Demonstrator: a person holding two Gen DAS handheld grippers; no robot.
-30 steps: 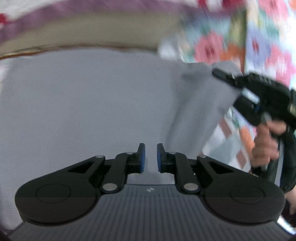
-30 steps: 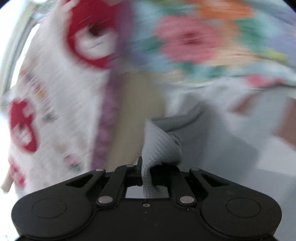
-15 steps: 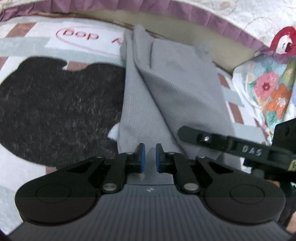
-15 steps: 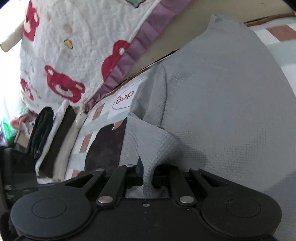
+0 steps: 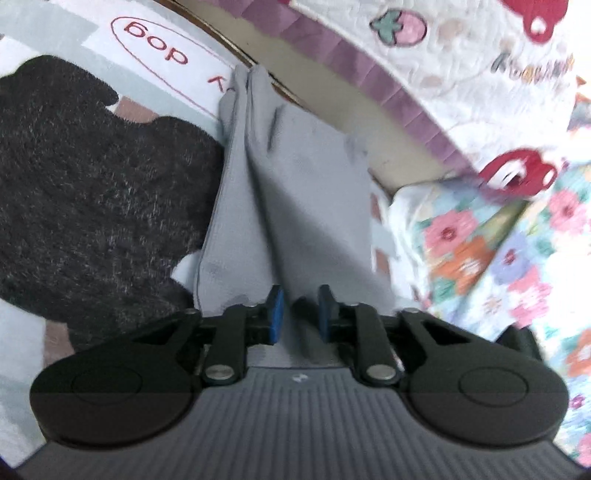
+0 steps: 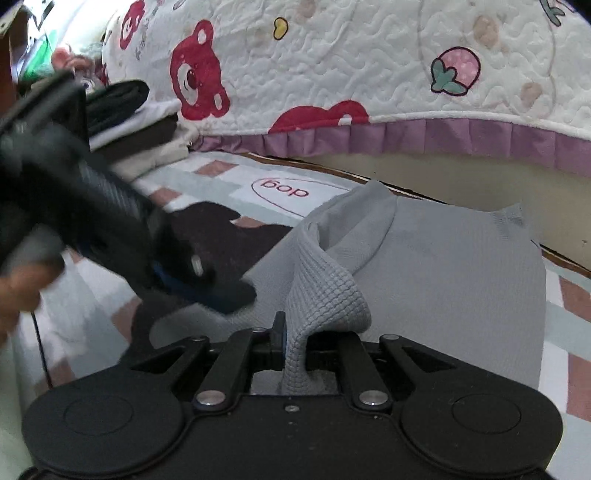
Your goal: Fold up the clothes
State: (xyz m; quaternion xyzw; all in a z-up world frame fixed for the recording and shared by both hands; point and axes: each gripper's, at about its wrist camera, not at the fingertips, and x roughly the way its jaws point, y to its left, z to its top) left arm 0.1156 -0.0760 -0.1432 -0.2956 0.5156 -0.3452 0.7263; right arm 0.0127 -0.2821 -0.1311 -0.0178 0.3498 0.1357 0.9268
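A grey waffle-knit garment [image 5: 295, 192] lies folded lengthwise on the patterned mat [image 5: 55, 33], reaching towards the bed. My left gripper [image 5: 300, 310] sits at its near end. Its jaws are opening, and a raised ridge of the cloth lies loosely between the blue pads [image 5: 275, 314]. My right gripper [image 6: 304, 332] is at the near edge of the same grey garment [image 6: 443, 266]. Its jaws are starting to open, but a bunched hump of cloth still stands pinched between them. In the right wrist view the left gripper [image 6: 221, 291] lies low over the garment's left edge, held by a hand [image 6: 22, 288].
A black fuzzy figure [image 5: 92, 184] on the mat borders the garment's left side. A quilt with red bears and a purple frill [image 6: 369, 66] hangs behind. A floral cloth [image 5: 480, 258] lies to the right. Folded clothes are stacked [image 6: 140, 122] at the back left.
The garment has come down from held up to lying folded on the mat. Both grippers swung and rolled down to its near end. The left jaws have widened.
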